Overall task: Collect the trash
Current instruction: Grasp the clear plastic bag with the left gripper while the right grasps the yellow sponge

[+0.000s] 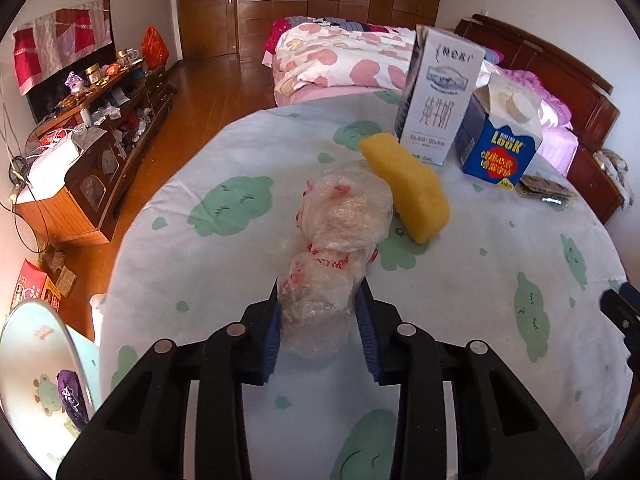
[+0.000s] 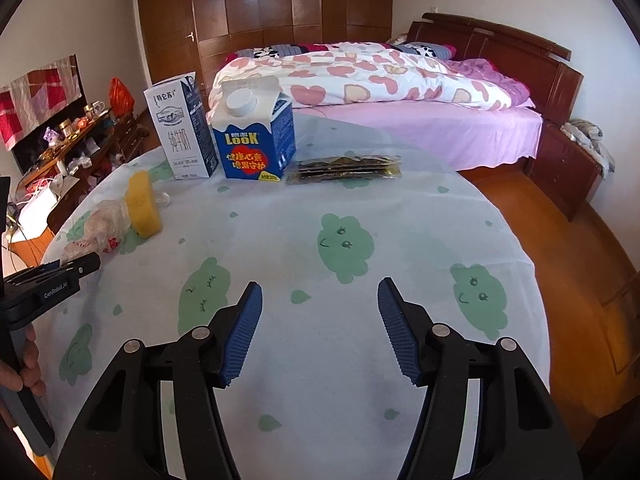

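A crumpled clear plastic bag [image 1: 340, 232] with red print lies on the round table [image 1: 480, 300]. My left gripper [image 1: 320, 300] has its blue pads on both sides of the bag's near end, pressing it. A yellow sponge [image 1: 408, 188] lies just right of the bag. A tall white milk carton [image 1: 436, 96], a blue Look carton [image 1: 500, 136] and a dark snack packet [image 1: 546, 192] stand behind. My right gripper [image 2: 320, 332] is open and empty above the table's middle. The bag [image 2: 100, 224] also shows in the right wrist view, with the left gripper [image 2: 80, 266] at it.
A green trash bin lid [image 1: 36, 368] shows at the lower left beside the table. A cluttered wooden cabinet [image 1: 92, 148] stands at the left. A bed [image 2: 400, 112] lies behind the table. Wooden floor [image 2: 560, 260] runs to the right.
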